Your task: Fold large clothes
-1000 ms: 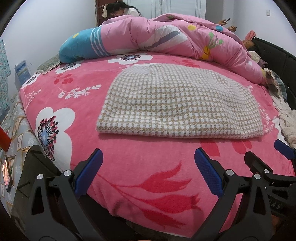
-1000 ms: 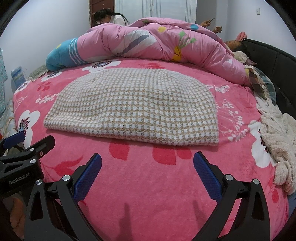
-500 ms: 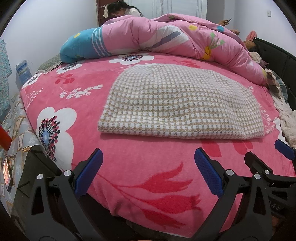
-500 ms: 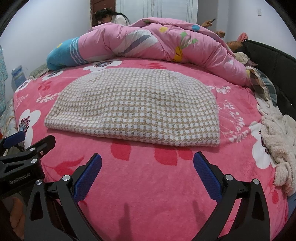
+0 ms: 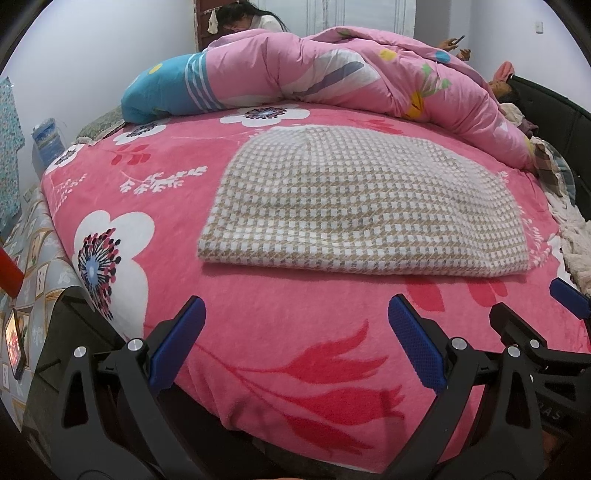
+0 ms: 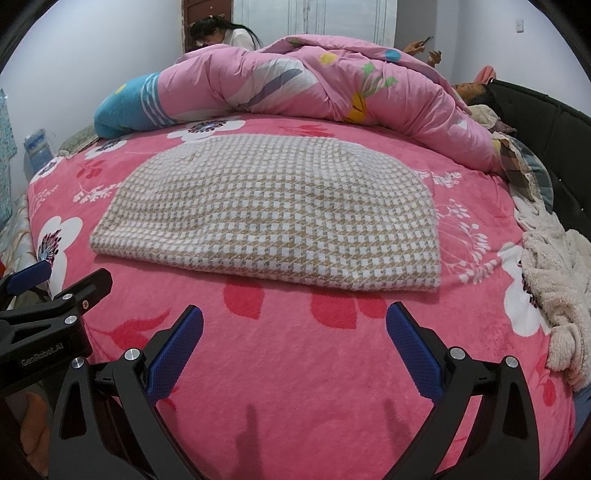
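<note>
My beige-and-white houndstooth knit garment (image 5: 362, 206) lies already folded into a neat, thick rectangle in the middle of the pink floral bed (image 5: 258, 302), while my left tongs (image 5: 295, 339) and right tongs (image 6: 295, 343) hover near its front edge, both wide and empty, so I judge little remains.

A wide bed fills the room, spread with a pink floral blanket (image 5: 258, 306). A bunched pink duvet (image 5: 362, 77) with a blue end lies along its far side. Beyond it are pale walls (image 5: 92, 48), a brown wooden door (image 6: 207, 18) and white wardrobe doors (image 6: 332, 18). A dark padded headboard (image 6: 535, 118) curves along the right. A cream fleece throw (image 6: 561, 266) is heaped at the bed's right edge.
</note>
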`<state>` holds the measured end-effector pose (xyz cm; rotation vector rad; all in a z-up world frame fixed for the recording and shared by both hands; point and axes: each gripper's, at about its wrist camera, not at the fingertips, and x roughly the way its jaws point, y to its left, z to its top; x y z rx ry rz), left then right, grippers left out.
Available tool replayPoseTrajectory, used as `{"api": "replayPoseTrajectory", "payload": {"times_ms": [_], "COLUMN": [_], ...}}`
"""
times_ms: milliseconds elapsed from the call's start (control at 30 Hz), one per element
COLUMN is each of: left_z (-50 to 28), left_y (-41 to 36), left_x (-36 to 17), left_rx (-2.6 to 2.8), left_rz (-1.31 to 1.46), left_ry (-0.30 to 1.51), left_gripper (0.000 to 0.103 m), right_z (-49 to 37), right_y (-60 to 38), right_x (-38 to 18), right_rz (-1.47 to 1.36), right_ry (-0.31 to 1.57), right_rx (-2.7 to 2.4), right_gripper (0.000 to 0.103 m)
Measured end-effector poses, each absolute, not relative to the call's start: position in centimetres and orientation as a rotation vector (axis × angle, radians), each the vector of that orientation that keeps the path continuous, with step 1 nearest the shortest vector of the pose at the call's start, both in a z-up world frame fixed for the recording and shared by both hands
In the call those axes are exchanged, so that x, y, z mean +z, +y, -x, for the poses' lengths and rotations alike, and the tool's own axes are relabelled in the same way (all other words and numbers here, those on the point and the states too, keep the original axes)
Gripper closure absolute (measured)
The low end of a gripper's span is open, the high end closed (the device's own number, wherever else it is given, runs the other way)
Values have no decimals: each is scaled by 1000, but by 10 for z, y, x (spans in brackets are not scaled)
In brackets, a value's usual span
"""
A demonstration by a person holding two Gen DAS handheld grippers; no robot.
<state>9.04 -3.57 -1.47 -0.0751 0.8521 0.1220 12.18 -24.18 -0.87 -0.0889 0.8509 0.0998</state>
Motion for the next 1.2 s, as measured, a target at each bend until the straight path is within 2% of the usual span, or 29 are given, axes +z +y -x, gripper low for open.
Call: {"api": "replayPoseTrajectory", "payload": {"times_ms": [1200], "left_z": [-90], "left_y": [-34], "left_x": [-16], "left_rx": [122], "left_rz": [76], "left_ry": [854], "left_gripper": [7], "right_z": [-121], "right_y": [-240], "right_x": [-9], "right_rz": [91], "right_ry": [852], "right_rx": [103], "right_gripper": [7]}}
